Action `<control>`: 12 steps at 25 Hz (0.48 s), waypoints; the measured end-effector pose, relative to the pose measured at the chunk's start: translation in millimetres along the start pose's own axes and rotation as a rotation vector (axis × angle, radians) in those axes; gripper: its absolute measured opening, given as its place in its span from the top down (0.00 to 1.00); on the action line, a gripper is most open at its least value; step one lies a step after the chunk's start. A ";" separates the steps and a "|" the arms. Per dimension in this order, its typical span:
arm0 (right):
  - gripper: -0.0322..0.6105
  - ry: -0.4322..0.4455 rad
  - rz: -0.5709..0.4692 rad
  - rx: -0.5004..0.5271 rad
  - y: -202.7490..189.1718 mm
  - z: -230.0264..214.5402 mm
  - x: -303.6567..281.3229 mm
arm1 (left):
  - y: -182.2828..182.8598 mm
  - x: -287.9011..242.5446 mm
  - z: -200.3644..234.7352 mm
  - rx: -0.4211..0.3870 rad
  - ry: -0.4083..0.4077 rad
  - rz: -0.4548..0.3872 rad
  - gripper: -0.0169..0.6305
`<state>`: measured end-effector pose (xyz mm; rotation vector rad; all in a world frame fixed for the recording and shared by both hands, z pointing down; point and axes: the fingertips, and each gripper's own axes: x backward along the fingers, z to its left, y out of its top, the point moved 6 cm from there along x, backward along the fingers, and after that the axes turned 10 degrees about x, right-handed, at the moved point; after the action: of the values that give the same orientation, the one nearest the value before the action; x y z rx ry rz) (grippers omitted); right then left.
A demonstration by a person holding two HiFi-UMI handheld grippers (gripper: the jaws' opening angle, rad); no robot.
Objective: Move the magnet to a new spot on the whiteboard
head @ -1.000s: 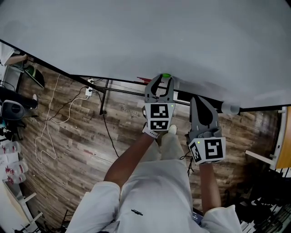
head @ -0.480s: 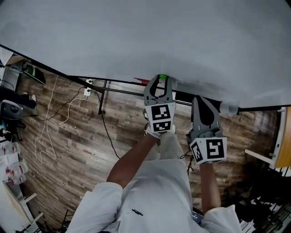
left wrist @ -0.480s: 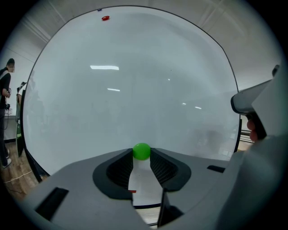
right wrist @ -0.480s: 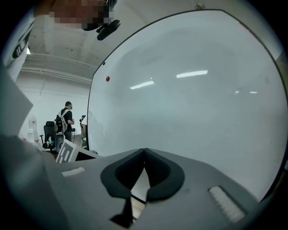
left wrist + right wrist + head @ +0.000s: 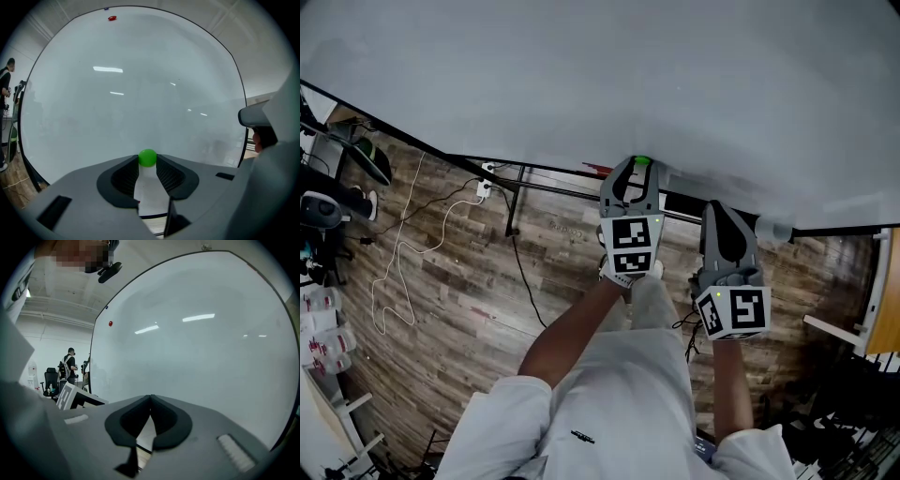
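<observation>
A small green round magnet [image 5: 147, 158] sits on the whiteboard [image 5: 131, 93] near its lower edge. My left gripper [image 5: 147, 162] has both pads pressed against the magnet's sides. From the head view the same green magnet [image 5: 642, 160] shows at the tip of the left gripper [image 5: 639, 166], against the whiteboard [image 5: 581, 75]. My right gripper [image 5: 719, 206] hangs lower and to the right, just off the board's bottom edge, its jaws together with nothing between them. The right gripper [image 5: 150, 397] faces the whiteboard [image 5: 201, 333] at a slant.
A red magnet [image 5: 112, 18] sticks near the board's top left corner. The board's black stand [image 5: 517, 202] rises from a wooden floor with a power strip [image 5: 484, 187] and white cable [image 5: 398, 262]. A person [image 5: 70, 365] stands far off to the left by chairs.
The left gripper's jaws have narrowed onto the green magnet, which stays at about the same spot on the board. The right gripper has drifted slightly down and right.
</observation>
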<state>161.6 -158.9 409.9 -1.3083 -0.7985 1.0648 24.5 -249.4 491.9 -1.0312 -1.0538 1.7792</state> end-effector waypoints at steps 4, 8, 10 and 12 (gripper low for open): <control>0.94 0.011 -0.011 0.009 2.4 2.6 -1.1 | 0.5 8.3 -0.4 -0.010 -0.011 -0.003 0.79; 0.94 0.012 -0.028 0.003 8.0 6.9 -3.3 | -0.5 22.3 -3.4 0.014 -0.054 0.008 0.79; 0.94 0.013 -0.036 -0.001 10.1 8.7 -4.5 | 2.6 30.3 -4.5 0.022 -0.069 0.005 0.79; 0.94 0.015 -0.041 0.000 12.9 9.6 -4.6 | 7.3 38.1 -5.5 0.019 -0.072 -0.002 0.79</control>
<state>149.1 -160.5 398.8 -1.2934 -0.8111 1.0209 14.9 -215.7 474.4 -0.9608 -1.0791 1.8332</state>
